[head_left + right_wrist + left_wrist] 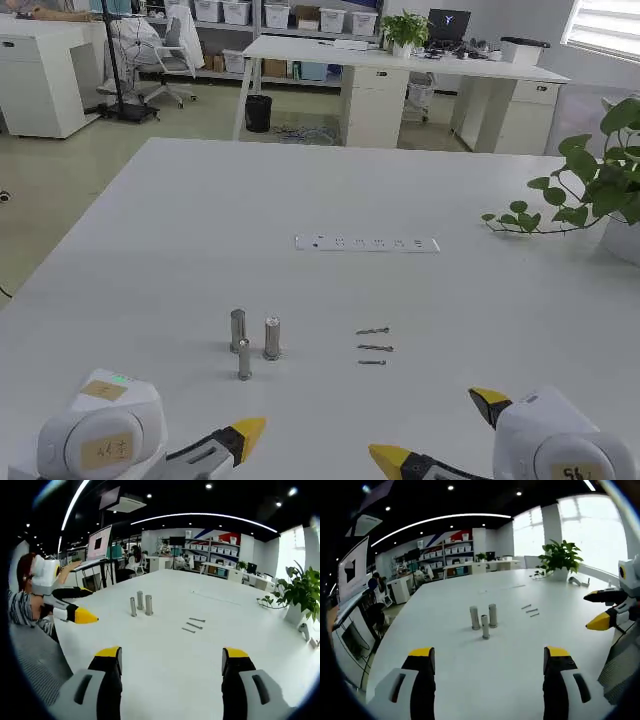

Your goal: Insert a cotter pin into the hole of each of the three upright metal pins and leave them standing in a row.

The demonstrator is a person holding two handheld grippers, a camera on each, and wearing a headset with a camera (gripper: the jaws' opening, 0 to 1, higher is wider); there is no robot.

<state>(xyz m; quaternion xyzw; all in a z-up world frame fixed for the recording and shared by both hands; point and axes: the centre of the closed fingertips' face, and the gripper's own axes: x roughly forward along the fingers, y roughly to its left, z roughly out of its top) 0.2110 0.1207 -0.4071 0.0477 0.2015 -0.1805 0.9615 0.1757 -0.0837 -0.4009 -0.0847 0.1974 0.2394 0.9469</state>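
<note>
Three upright metal pins (pixel 252 345) stand clustered on the white table, also in the left gripper view (pixel 484 621) and the right gripper view (pixel 140 603). Three small cotter pins (pixel 374 346) lie in a short column to their right, seen too as cotter pins (pixel 530 610) and cotter pins (pixel 194 625). My left gripper (pixel 487 657) is open and holds nothing, near the front edge left of the pins. My right gripper (pixel 170 659) is open too, at the front right. In the head view the left gripper (pixel 245 432) and right gripper (pixel 440 428) show their yellow tips.
A white power strip (pixel 367 243) lies farther back on the table (pixel 200 230). A potted plant (pixel 600 190) trails over the right edge. Desks, shelves and a chair stand beyond the table.
</note>
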